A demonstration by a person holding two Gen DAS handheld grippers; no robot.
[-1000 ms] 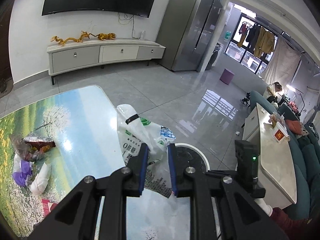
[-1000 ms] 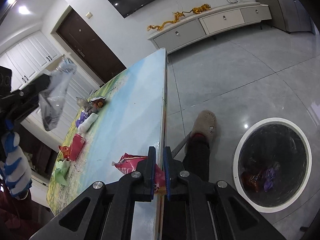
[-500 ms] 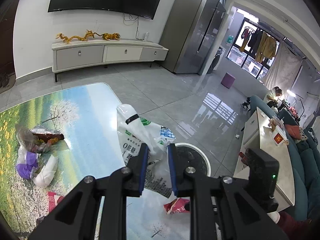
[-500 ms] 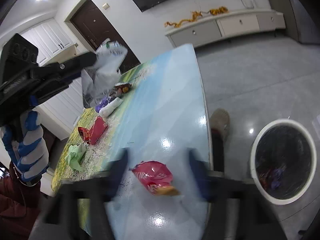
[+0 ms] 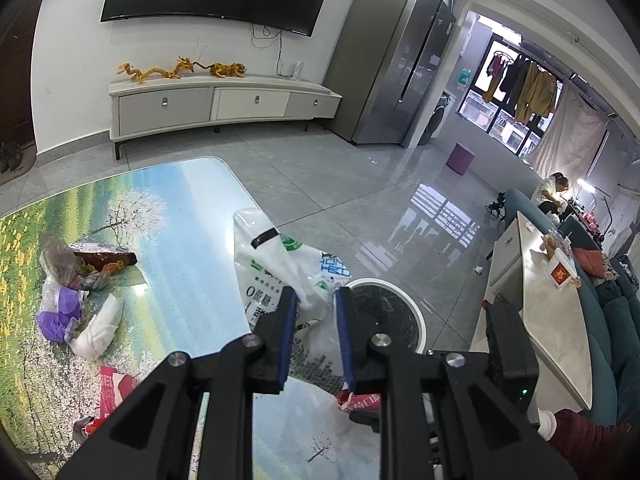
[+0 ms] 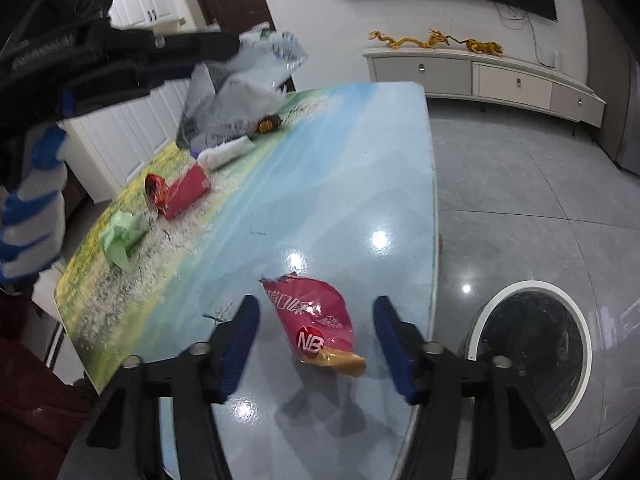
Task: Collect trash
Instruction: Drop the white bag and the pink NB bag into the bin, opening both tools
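Observation:
My left gripper (image 5: 314,320) is shut on a white printed plastic bag (image 5: 280,264) and holds it in the air above the table's edge; the bag also shows in the right wrist view (image 6: 244,92). My right gripper (image 6: 316,340) is open, its fingers on either side of a red snack packet (image 6: 316,320) that lies on the picture-printed table (image 6: 320,184) near its front corner. A round white-rimmed trash bin (image 6: 528,352) with a black liner stands on the floor right of the table; it also shows in the left wrist view (image 5: 384,316).
More trash lies on the table: a red wrapper (image 6: 180,192), a green crumpled paper (image 6: 120,236), a white wad (image 6: 224,152), a purple and brown wrapper pile (image 5: 72,280). A TV cabinet (image 5: 216,104) stands against the far wall. A low marble table (image 5: 548,320) is at right.
My right gripper opened and let the red packet down on the table, then drew back over it. My left gripper kept hold of the bag and shifted slightly.

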